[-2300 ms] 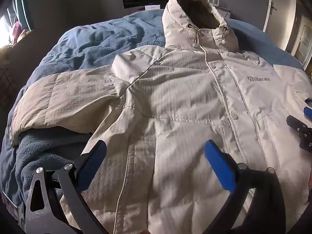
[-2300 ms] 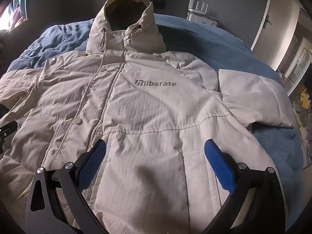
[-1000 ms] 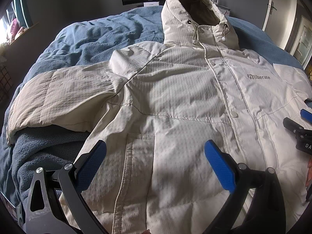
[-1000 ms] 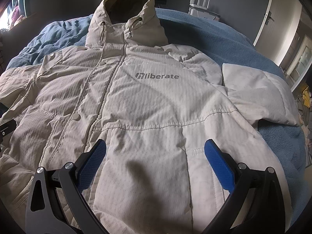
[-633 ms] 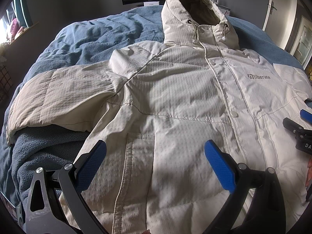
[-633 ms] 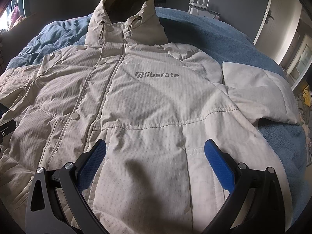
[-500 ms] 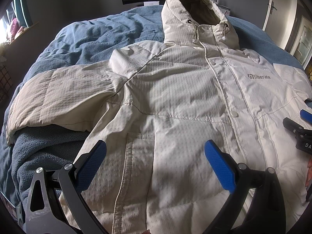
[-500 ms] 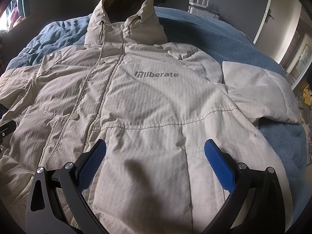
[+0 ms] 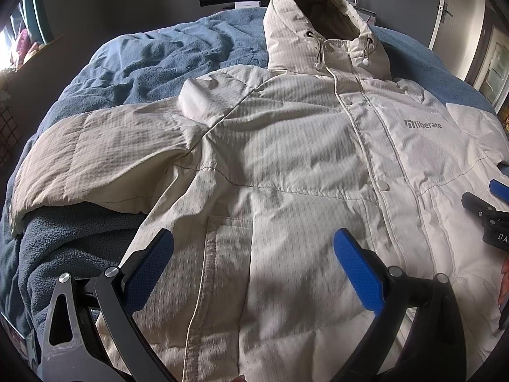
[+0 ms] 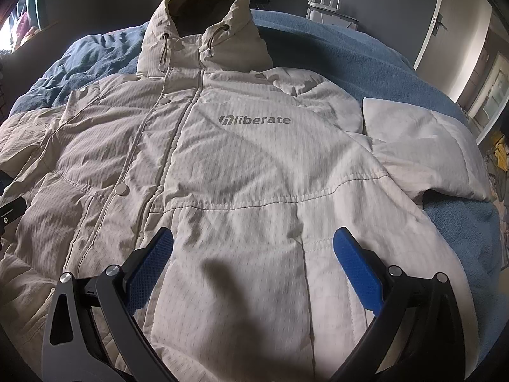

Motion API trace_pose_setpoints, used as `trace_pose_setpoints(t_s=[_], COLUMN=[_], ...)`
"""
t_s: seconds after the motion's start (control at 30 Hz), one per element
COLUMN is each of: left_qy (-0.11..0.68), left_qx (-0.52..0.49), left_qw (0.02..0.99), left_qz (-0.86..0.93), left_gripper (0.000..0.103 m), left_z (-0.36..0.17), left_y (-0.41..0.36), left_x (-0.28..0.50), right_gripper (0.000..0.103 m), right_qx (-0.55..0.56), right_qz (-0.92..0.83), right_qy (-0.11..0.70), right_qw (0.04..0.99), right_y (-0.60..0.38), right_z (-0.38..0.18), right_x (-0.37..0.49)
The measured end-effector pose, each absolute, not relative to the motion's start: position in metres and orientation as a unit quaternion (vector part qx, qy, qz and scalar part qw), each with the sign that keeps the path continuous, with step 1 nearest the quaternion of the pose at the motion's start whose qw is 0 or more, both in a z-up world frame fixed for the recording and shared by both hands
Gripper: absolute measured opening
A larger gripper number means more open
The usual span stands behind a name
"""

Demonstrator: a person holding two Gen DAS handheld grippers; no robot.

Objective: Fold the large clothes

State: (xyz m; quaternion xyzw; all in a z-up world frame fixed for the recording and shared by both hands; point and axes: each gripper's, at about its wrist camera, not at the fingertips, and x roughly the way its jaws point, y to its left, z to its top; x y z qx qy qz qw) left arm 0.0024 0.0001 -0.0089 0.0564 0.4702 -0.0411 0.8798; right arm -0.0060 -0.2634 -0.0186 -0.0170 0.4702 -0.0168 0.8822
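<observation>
Hovering low in both wrist views, the left gripper (image 9: 253,261) and the right gripper (image 10: 253,261) have their blue-padded fingers spread wide with nothing between them, each poised over the lower body of the jacket (image 9: 286,165). That cream hooded puffer lies face up, front fastened, filling the middle of both frames on a blue blanket (image 9: 159,60).

Nearest the left gripper, a patch pocket (image 9: 229,254) sits at bottom centre; its stitched edge looks like a firmer bite than the open quilted panel. The shell seems thin and slick, the filling soft and springy, so a shallow pinch would probably slip and a fold would likely puff back up. It looks bulky rather than heavy.

Further up, the snap placket (image 9: 385,186) runs toward the collar, beside the printed logo (image 10: 254,120). One sleeve (image 9: 95,159) stretches to mid left in the left view, the other sleeve (image 10: 423,146) to mid right in the right view; taking each by its outer end seems the sensible first hold, though the cuffs themselves are hard to make out. Farthest off, the hood (image 10: 203,22) stands at top centre.
</observation>
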Motion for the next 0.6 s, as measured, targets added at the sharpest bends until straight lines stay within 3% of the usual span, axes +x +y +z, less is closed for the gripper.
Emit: trace_pose_setpoints(t_s=[0.6], left_qy=[0.471], left_qx=[0.056], left_qw=[0.879], left_qz=[-0.041], left_gripper=[0.097], left_z=[-0.0083], left_y=[0.0002], left_x=[0.0032], right_gripper=[0.097], right_qx=[-0.016], right_qz=[-0.016], right_qy=[0.472], right_qw=[0.881], right_y=[-0.2650], right_z=[-0.0199], right_x=[-0.0054])
